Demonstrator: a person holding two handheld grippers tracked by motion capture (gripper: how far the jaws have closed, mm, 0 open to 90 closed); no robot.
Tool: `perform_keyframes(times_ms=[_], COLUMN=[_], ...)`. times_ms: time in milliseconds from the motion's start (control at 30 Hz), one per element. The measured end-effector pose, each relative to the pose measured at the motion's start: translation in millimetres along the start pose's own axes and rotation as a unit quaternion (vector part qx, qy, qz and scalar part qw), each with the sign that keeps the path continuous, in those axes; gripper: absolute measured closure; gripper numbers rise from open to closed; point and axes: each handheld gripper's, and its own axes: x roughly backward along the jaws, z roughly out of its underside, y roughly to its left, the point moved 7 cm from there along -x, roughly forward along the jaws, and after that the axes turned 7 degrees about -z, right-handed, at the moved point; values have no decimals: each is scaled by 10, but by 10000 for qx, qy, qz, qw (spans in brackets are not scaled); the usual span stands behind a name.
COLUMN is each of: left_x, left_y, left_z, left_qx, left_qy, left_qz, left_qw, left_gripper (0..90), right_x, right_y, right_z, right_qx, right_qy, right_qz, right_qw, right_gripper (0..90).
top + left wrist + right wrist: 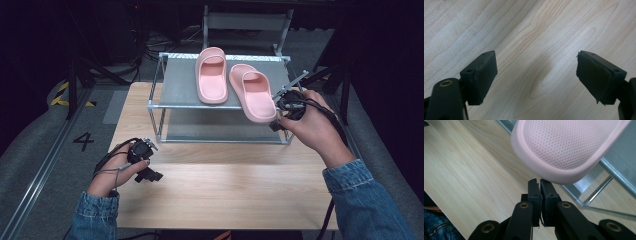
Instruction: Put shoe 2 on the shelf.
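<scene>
Dark curtains and a grey floor surrounded a light wooden table (225, 190) seen from above. On the table's far half stood a low metal-framed shelf rack (165, 95) with two grey tiers. Two pink slide sandals sat on its upper tier. The left sandal (211, 75) lay flat, toe pointing away from the person. The right sandal (252, 92) lay at an angle beside it, its heel end overhanging the front edge of the shelf.

A person in denim sleeves held a black gripper in each hand. The left gripper (149, 175) rested low over the near left part of the table, well apart from the rack; in the left gripper view its jaws stood wide apart with bare wood grain between them. The right gripper (276, 126) was at the rack's front right corner, just beside the overhanging heel. In the right gripper view its jaws were pressed together with nothing between them, their tips just under the rounded pink heel (564, 150), above the table and the shelf's metal edge (586, 195)
</scene>
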Motion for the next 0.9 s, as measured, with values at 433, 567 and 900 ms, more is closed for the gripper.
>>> perform_keyframes(times_ms=[433,567,900], left_x=[-18,-22,-47], left_y=[8,8,27], left_z=[6,9,18], left_qx=[35,51,90], left_qy=[8,11,24], left_qz=[5,20,25], left_qw=[10000,10000,10000], left_gripper=[178,178,178], right_x=[-193,-246,-363], right_y=[-75,-110,-130], right_z=[-315,-411,-601], right_qx=[-21,-21,-56], right_qy=[35,50,40], right_qz=[2,-4,-56], right_qw=[10000,10000,10000], right_gripper=[890,894,897])
